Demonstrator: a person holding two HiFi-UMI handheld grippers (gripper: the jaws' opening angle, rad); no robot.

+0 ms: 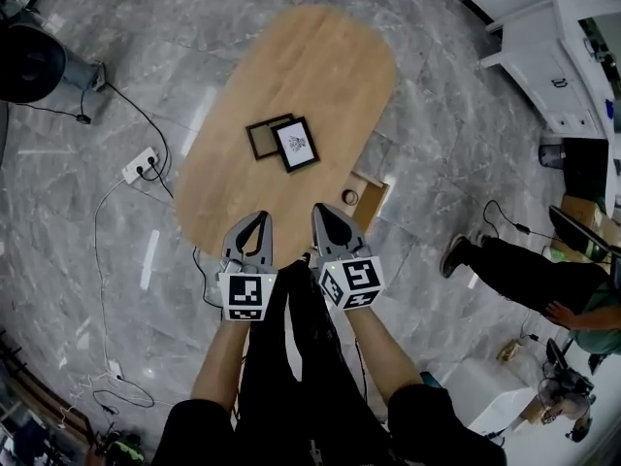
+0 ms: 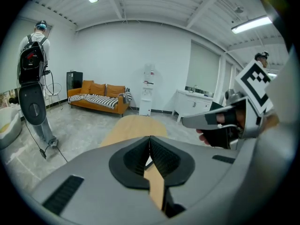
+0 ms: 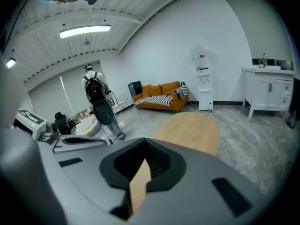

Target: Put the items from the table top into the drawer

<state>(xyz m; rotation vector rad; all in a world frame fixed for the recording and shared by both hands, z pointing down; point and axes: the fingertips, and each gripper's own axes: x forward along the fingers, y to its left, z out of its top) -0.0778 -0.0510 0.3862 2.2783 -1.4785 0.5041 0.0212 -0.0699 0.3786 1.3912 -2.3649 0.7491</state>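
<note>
The left hand-held gripper has its jaws pressed together with nothing between them; its own view shows the two ribbed pads meeting along a closed seam. The right hand-held gripper is also closed and empty, with its dark pads meeting in the same way. The two are held side by side, just apart, over the near end of the oval wooden table. Both point along the table's length, each with its marker cube toward the person's forearms. In the left gripper view, the right one shows at the right edge, held in a gloved hand. Two picture frames lie near the middle of the table, well beyond the jaw tips. One is a dark empty frame. Beside it, touching or slightly overlapping it, is a black frame with a white print. At the table's right side an open wooden drawer sticks out, and a small round item lies inside it. On the grey marbled floor to the left, a white power strip lies with cables trailing from it. Farther off, the gripper views show an orange sofa, a white water dispenser, a white cabinet and a standing person with a backpack.
</note>
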